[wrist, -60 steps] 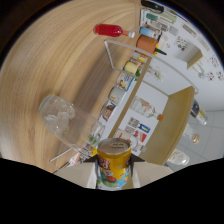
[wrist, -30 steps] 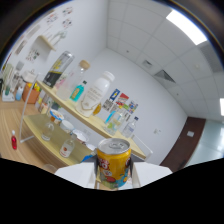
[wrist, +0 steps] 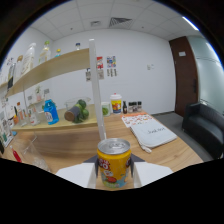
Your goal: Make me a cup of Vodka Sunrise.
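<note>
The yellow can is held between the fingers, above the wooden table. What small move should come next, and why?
Probably tilt the view down toward the wooden table to find a glass. The gripper is shut on the yellow can, whose top looks unopened, and the view faces the shelf and wall; no cup shows ahead of the fingers, so pouring cannot begin yet.

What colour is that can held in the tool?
Yellow-orange drink can with a silver top, seen in the gripper view.

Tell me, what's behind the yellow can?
Behind the yellow can, held in the gripper, stands a white post on the wooden table. The can hides the post's foot.
</note>
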A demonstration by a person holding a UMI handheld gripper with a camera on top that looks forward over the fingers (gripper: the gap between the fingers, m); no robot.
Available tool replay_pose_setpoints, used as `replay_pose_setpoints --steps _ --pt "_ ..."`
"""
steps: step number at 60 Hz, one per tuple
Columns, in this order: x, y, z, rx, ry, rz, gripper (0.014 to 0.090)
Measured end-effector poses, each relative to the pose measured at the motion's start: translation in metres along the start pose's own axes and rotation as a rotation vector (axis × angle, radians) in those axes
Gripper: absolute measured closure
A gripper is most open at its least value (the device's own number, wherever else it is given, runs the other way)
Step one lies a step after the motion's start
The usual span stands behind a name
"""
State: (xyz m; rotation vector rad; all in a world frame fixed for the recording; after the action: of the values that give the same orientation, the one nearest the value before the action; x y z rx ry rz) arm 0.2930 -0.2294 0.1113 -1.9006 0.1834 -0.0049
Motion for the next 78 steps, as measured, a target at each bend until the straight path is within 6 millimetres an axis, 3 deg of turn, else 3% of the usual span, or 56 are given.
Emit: replay_pose_setpoints --steps 7,18,35,44,46,52,55,61,67,72,78 --pt "-0.003 0.03 0.017 -0.058 -0.024 0.018 0.0546" --pt "-0.014 0.052 0.03 -0.106 -0.059 0.008 0.0543" --pt "-0.015 0.057 0.024 -0.11 -0.037 0.025 0.052" --pt "-0.015 0.068 0.02 -0.153 -0.011 -0.048 0.0504" --pt "-0.014 0.068 0.018 -0.16 0.001 -0.059 0.0475" --pt "-0.017 0.051 0.008 -0.134 0.03 -0.061 0.0204" --pt "-0.022 0.037 -0.002 -0.119 0.041 -0.062 0.0182" --pt "-0.041 0.003 -0.028 -0.062 0.045 -0.058 0.019" --pt "-0.077 -0.019 -0.055 -0.029 0.021 -0.04 0.0191" --pt "-0.112 -0.02 -0.075 -0.029 -0.005 -0.037 0.0197" --pt "-0.156 -0.001 -0.092 -0.047 -0.038 -0.039 0.0198"
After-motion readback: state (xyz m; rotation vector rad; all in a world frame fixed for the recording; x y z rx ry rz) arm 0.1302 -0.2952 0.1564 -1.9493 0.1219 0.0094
